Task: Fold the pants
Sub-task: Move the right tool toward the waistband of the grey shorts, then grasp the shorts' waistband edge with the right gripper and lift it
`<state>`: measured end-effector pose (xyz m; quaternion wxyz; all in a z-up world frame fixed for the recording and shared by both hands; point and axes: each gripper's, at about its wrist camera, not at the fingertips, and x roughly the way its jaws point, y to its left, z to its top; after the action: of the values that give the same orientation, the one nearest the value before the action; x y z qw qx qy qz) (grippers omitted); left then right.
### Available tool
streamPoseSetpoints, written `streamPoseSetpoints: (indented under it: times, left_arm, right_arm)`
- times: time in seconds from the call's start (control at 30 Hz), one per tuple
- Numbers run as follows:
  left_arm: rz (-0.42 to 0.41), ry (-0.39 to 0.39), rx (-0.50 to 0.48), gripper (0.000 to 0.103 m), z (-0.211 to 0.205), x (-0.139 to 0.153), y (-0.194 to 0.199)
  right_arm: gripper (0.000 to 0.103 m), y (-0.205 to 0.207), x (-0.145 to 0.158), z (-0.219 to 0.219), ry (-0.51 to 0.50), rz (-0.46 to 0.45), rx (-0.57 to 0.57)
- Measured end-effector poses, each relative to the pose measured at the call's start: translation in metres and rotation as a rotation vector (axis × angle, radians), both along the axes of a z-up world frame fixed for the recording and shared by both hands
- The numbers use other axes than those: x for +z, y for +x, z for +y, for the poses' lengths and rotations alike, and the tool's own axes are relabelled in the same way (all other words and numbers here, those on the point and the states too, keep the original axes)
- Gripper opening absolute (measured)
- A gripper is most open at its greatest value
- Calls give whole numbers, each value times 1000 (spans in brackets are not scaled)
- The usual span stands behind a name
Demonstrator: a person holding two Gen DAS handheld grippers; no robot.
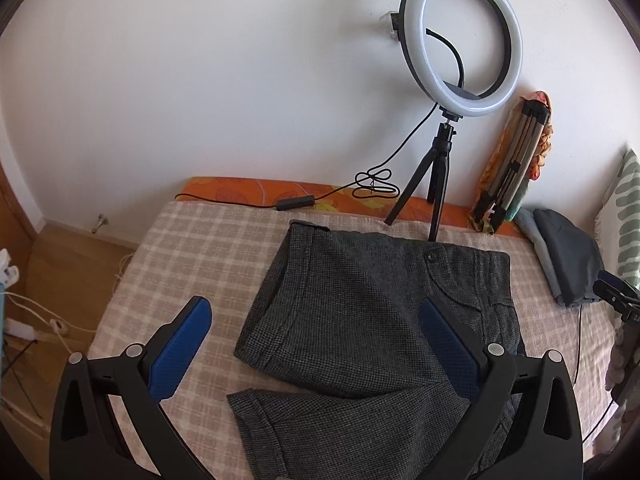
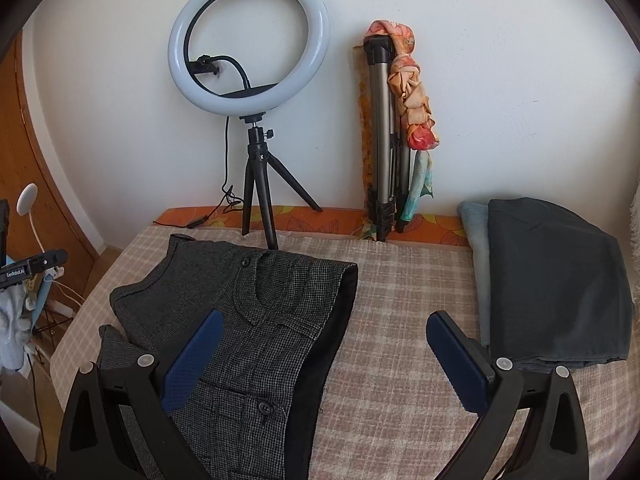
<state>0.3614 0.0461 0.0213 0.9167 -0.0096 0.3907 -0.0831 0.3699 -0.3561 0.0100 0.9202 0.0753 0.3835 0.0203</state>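
So the grey tweed pants [image 1: 360, 320] are lying on the bed [image 1: 192, 240], which is wearing a beige checked cover, and they're sitting roughly mid-bed with their long axis running from the near edge back toward the wall edge. The waistband end with the button [image 1: 431, 256] is pointing at the wall, right in front of the ring light [image 1: 464, 40] standing on its little tripod on the far edge of the bed. One leg is lying folded over on top, its hem slanting across toward the left edge, and another bit of leg is poking out closer to the near edge. The left gripper [image 1: 316, 328] is hovering over the pants with its blue fingers [image 1: 180, 344] spread wide, gripping nothing. The right gripper [image 2: 324, 344] is hanging over the right side of the pants [image 2: 248, 320], fingers [image 2: 456, 356] also spread wide, nothing between them. Near the right edge, a dark folded cloth [image 2: 556, 284] is sitting on a lighter blue one, well apart from the pants. A folded tripod [image 2: 384, 140] with a floral rag [image 2: 412, 88] draped on it is leaning against the wall.
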Motion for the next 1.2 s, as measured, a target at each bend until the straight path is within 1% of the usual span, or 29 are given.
streamPoseSetpoints:
  times: [0.1,0.13,0.23,0.33,0.43,0.53,0.7,0.9,1.03,1.07,1.17,1.2]
  left_arm:
    - [18,10,0,102,-6,-16,30]
    - [29,2,2,102,-7,-22,40]
    - [76,-59,10,102,-7,-41,71]
    - [112,-93,35,102,-8,-61,99]
    - [153,-96,52,101,-8,-84,128]
    - [182,-87,70,101,-9,-103,150]
    - [205,-91,98,101,-8,-124,176]
    - [243,-99,126,101,-8,-144,194]
    - [278,-62,144,101,-12,-158,199]
    - [287,-54,147,100,-13,-161,200]
    - [292,-19,147,99,-16,-166,200]
    - [296,-10,146,99,-17,-166,201]
  right_arm:
    - [103,29,-23,-8,26,45,9]
    - [103,38,-30,-11,42,59,9]
    - [103,61,-53,-18,77,95,8]
    - [103,83,-76,-24,141,129,7]
    - [103,101,-96,-29,205,143,6]
    - [102,117,-112,-29,227,174,16]
    - [102,135,-124,-26,285,182,50]
    - [101,150,-137,-21,310,196,68]
    - [101,154,-139,-21,313,185,63]
    - [100,156,-138,-20,315,183,68]
    - [88,161,-140,-14,320,184,86]
    - [82,161,-140,-12,318,181,89]
